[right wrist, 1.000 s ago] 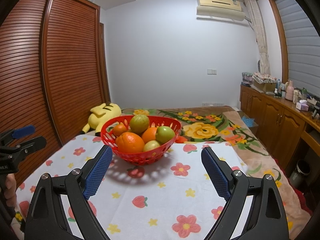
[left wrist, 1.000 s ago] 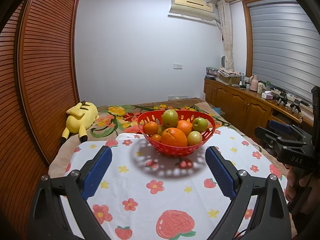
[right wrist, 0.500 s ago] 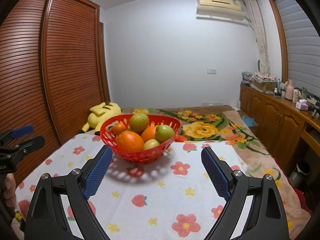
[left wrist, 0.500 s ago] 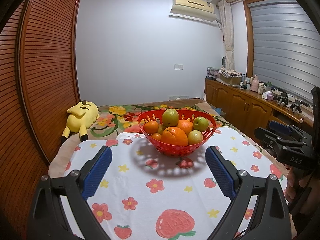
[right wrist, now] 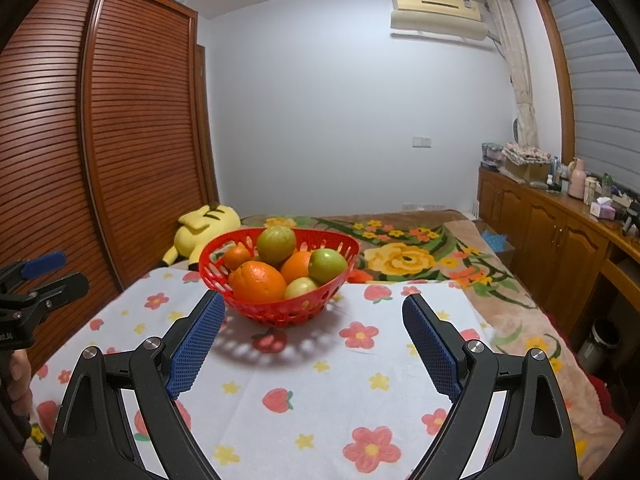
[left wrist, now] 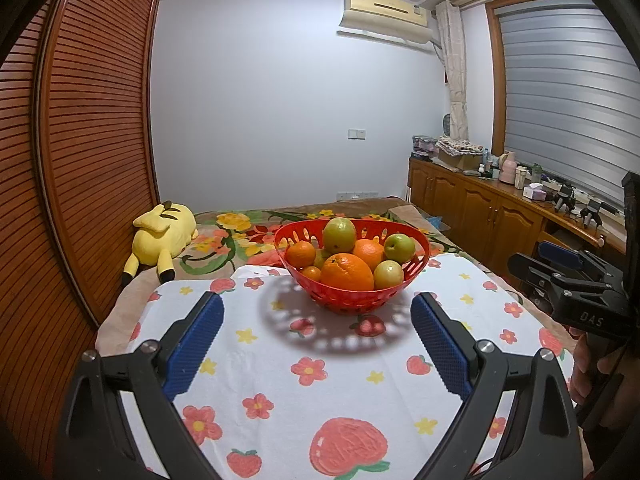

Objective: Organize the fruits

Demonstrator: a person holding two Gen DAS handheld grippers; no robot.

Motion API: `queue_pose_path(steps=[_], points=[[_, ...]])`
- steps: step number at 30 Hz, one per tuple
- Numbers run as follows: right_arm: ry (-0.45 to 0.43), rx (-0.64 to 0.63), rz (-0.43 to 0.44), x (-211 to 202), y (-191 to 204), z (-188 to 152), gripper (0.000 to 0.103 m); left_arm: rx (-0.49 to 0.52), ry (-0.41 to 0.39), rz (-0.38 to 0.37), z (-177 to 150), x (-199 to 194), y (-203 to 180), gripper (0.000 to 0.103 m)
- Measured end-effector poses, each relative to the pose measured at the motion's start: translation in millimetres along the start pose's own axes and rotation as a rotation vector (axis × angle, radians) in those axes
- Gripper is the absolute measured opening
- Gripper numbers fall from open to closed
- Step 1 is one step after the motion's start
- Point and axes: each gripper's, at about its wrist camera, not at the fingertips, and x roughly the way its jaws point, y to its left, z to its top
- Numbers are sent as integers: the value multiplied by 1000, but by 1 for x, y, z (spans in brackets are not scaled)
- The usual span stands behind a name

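Oranges (left wrist: 346,271) and green apples (left wrist: 339,234) sit heaped in the red basket (left wrist: 352,300) on the flowered tabletop (left wrist: 340,376), so they cannot roll; left tongs (left wrist: 316,334) and right tongs (right wrist: 314,330), near the basket, gape wide and empty.

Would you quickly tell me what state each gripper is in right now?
Left gripper: open, holding nothing, short of the red fruit basket.
Right gripper: open, holding nothing.
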Motion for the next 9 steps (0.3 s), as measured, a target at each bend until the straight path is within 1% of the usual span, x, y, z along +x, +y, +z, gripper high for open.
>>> queue_pose_path(steps=[9], points=[[0, 1, 0, 0, 0, 0, 92, -1, -2, -1, -1, -2, -1, 96]])
